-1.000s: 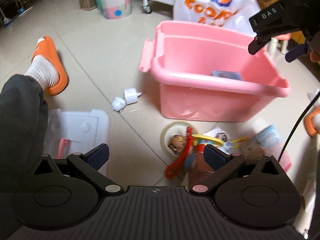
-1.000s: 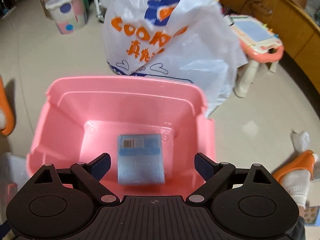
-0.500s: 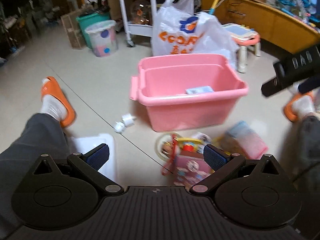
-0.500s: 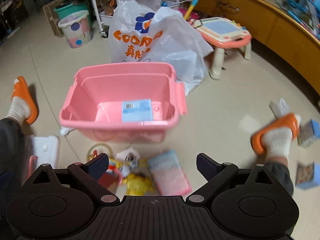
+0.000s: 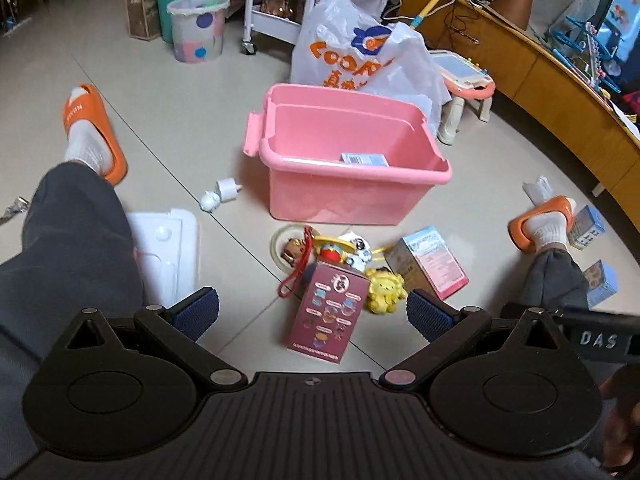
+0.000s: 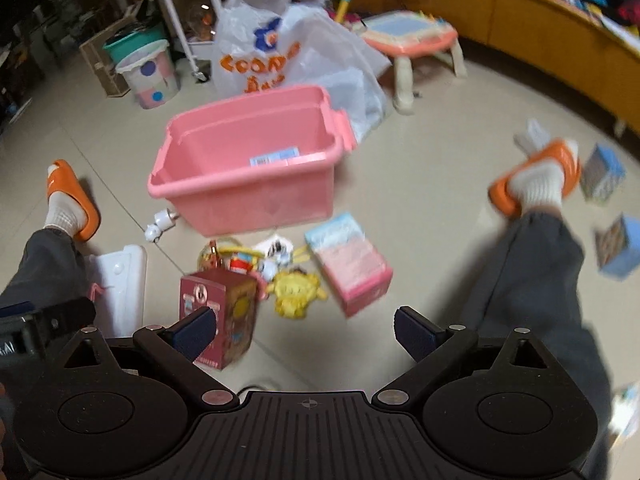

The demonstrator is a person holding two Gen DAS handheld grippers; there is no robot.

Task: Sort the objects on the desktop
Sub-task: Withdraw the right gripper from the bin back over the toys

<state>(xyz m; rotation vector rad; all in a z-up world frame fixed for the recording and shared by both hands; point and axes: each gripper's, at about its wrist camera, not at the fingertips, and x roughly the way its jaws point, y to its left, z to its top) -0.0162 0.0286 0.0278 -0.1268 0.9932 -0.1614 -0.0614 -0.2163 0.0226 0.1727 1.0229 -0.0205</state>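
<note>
Toys and boxes lay in a loose cluster on the tiled floor just in front of the near wall of a pink bin (image 5: 352, 196), between the person's two legs. Nearest the camera was a maroon box (image 5: 330, 316) lying flat, its printed face up in the left wrist view. Just right of it sat a yellow plush toy (image 5: 385, 288), and beyond that a pink and pale blue box (image 5: 430, 266) lay tilted on the floor. At the far side of the maroon box were a round keychain figure with a red cord (image 5: 294, 256) and a few smaller trinkets too tangled to tell apart. Inside the bin lay one flat blue packet (image 5: 364, 159), partly hidden by the near rim. Left of the bin two small white items (image 5: 222, 194) rested on the tiles, and nearer, beside the left leg, lay a white plastic lid (image 5: 168, 248). Two blue boxes (image 6: 614, 246) stood well off to the right, past the right foot in its orange slipper (image 6: 536, 176). A white shopping bag (image 5: 360, 56) leaned behind the bin.

Both tools hung above the floor, touching nothing. The left gripper (image 5: 312, 316) had its fingers spread wide with nothing between them, and the right gripper (image 6: 306, 330) was likewise spread and empty; its view was blurred.
</note>
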